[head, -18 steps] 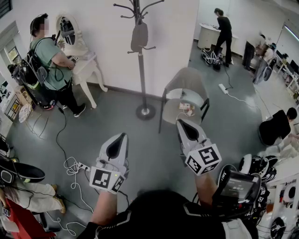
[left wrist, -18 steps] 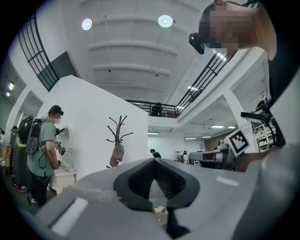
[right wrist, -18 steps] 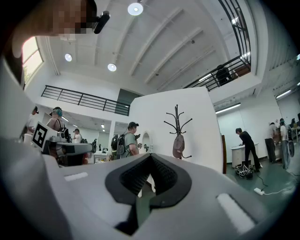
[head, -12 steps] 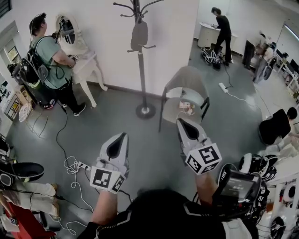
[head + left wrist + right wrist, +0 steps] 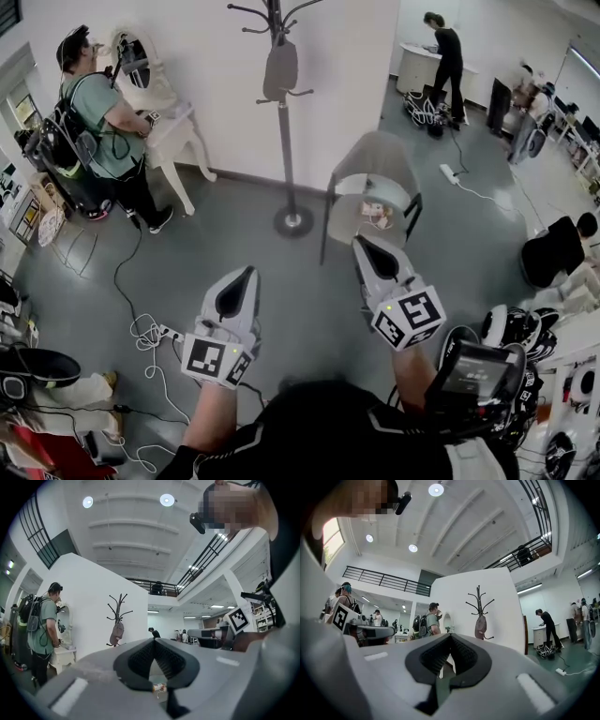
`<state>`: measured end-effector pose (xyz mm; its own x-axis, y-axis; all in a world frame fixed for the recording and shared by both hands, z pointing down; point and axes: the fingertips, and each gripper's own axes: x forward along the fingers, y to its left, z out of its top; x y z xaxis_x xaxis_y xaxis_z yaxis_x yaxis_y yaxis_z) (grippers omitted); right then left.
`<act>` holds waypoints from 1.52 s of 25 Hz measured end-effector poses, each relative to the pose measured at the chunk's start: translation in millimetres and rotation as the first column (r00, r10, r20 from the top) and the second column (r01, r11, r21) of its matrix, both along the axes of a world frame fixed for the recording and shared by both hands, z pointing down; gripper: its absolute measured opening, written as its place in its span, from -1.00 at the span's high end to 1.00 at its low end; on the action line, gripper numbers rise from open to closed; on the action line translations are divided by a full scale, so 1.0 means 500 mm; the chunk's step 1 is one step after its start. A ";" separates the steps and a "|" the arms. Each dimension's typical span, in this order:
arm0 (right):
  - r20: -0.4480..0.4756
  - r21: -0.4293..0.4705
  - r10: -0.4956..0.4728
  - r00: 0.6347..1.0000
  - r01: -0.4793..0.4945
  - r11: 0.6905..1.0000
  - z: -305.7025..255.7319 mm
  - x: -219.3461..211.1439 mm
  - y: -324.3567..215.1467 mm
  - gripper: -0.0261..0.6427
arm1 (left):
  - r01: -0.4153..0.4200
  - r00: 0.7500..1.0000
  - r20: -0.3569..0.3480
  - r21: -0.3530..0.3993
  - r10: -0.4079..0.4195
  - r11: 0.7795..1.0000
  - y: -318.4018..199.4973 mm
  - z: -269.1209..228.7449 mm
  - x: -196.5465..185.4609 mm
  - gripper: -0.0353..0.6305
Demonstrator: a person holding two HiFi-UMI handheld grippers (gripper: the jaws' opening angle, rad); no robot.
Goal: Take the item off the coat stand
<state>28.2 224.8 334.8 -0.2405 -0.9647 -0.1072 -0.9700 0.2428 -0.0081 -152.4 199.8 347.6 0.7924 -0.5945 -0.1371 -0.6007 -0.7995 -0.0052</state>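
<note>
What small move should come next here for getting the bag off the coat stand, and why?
Likely step closer to the coat stand, lifting the right hand-held gripper toward the hanging bag. It and the left hand-held gripper are shut, empty and far short of the stand, so no grasp is possible yet.

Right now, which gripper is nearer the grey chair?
Right. The right gripper points at the chair from just in front of its seat; the left gripper is off to the chair's left, clearly farther away.
</note>
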 end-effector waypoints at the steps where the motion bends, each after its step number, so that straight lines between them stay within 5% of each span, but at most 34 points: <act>1: 0.005 -0.003 0.001 1.000 -0.001 1.000 0.001 -0.003 -0.003 0.90 | -0.001 1.000 0.008 -0.004 0.001 1.000 -0.004 0.001 -0.001 0.87; 13: 0.003 -0.019 0.030 1.000 -0.030 0.999 -0.005 -0.051 -0.039 0.90 | 0.014 0.998 -0.055 -0.019 -0.015 1.000 -0.068 -0.020 -0.074 0.87; 24: -0.041 -0.024 0.047 0.998 -0.048 0.999 0.001 -0.127 -0.056 0.90 | -0.036 0.998 -0.043 -0.031 0.034 0.999 -0.094 0.011 -0.134 0.87; 38: -0.018 0.007 -0.028 0.999 0.028 1.000 0.006 -0.067 -0.188 0.90 | -0.025 1.000 0.002 -0.008 0.025 1.000 -0.181 0.013 -0.037 0.87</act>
